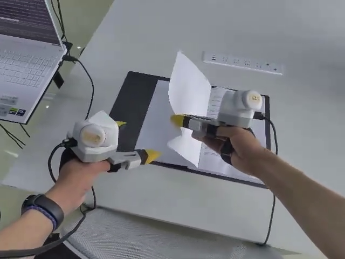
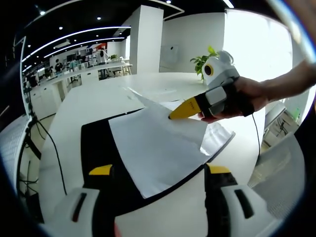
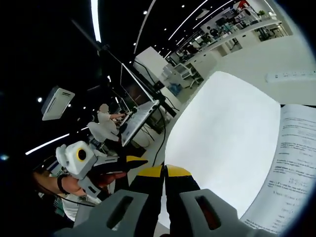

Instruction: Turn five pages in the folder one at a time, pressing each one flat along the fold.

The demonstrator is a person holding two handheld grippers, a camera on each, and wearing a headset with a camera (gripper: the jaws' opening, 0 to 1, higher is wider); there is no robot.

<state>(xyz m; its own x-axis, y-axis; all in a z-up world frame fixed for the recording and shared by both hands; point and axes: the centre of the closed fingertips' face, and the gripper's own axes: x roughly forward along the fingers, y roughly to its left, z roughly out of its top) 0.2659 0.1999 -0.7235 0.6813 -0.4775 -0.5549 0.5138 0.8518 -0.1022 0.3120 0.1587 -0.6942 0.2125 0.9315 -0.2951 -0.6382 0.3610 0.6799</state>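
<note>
Right tongs (image 1: 177, 120) closed on raised page (image 1: 188, 91), folder (image 1: 135, 102) below; left tongs (image 1: 136, 140) wide, empty, facing folder's edge.

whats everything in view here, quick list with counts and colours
table: one, white, under everything
folder: one, black, lying open on the table
lifted page: one, white, standing up over the fold
printed page: one, white with text, flat on the folder's right side
laptop: one, white, open at the table's far left
power strip: one, white, beyond the folder
cable: one, black, running from the laptop
plant: one, green, behind the table
wristband: one, dark, on the left wrist
left gripper: white, yellow fingers open, near the folder's left edge
right gripper: white, yellow fingers shut on the lifted page
</note>
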